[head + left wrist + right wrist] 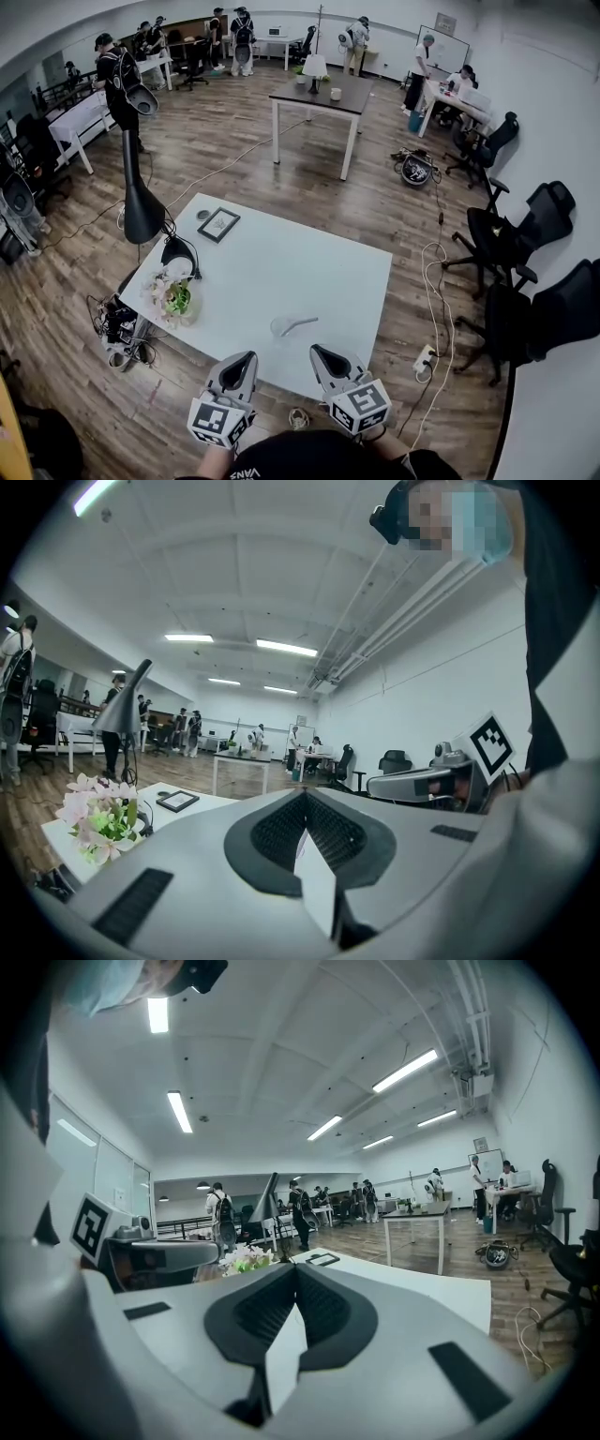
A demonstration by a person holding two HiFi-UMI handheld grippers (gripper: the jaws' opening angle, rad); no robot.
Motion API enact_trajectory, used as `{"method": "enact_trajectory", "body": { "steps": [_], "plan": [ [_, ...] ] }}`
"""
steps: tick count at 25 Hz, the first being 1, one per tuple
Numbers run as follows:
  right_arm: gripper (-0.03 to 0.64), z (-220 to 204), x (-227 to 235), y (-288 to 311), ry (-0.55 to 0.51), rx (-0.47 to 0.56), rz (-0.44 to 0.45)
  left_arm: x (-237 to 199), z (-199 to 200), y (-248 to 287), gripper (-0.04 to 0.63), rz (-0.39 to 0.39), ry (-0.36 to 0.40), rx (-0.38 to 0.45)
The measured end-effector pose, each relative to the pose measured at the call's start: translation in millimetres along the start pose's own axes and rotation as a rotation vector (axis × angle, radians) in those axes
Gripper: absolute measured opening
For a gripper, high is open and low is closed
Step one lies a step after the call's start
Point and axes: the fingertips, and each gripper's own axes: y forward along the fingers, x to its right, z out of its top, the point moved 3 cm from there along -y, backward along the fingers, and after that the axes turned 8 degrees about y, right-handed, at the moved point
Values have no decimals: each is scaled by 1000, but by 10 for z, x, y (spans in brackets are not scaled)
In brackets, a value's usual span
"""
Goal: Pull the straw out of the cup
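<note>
A clear cup [284,326] with a pale straw [302,322] sticking out to the right stands near the front edge of the white table [319,267]. Both grippers hover low over that edge, just short of the cup. My left gripper [246,357] is below and left of the cup, my right gripper [319,350] below and right of it. In the left gripper view the left gripper [303,793] has its jaws together with nothing between them. The right gripper [296,1267] looks the same in its own view. The jaws hide the cup in both gripper views.
A pot of pale flowers [174,298], a black desk lamp [141,211] and a framed picture [218,224] stand along the table's left side. Cables and a power strip [424,359] lie on the floor at right, near black office chairs [539,319]. People work at desks farther back.
</note>
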Motion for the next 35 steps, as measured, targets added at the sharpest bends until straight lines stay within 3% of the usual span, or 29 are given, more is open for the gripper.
{"method": "enact_trajectory", "body": {
  "steps": [21, 26, 35],
  "plan": [
    [17, 4, 288, 378, -40, -57, 130, -104, -55, 387, 11, 89, -13, -9],
    [17, -60, 243, 456, -36, -76, 157, -135, -51, 447, 11, 67, -7, -12],
    [18, -195, 254, 630, -28, -127, 107, -294, -30, 498, 11, 39, -20, -20]
  ]
}}
